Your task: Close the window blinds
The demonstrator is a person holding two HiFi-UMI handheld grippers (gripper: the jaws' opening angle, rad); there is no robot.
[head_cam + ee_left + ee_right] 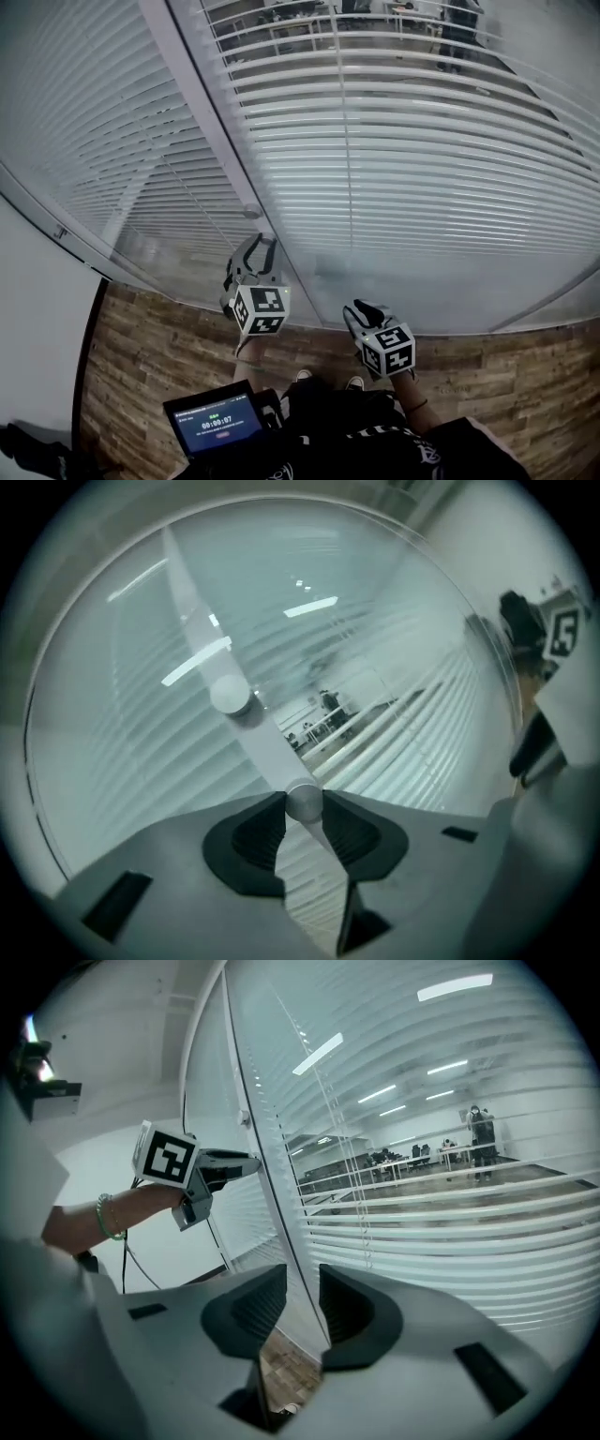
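The left claw (pixel 258 246) reaches up to the grey post (pixel 202 103) that runs from the upper left of the head view down to its middle. Its two pads are clamped on a small round knob (pixel 303 802), which fills the gap at their tips in the left gripper view. A second knob (pixel 231 696) sits higher on the same post, untouched. This grip is probably there to twist the knob, which looks like the control that tilts the slats.

The blinds (pixel 422 169) hang behind the glass and fill the upper right of the head view. Their slats have their long axis level, running left to right across the frame. They lie fairly flat, leaving gaps through which a room beyond shows, so they are not yet shut. The knob's stem points out from the post toward the person.

The right claw (pixel 302 1279) waits lower down near the glass, its pads a little apart with nothing between them, probably kept clear until it is needed.
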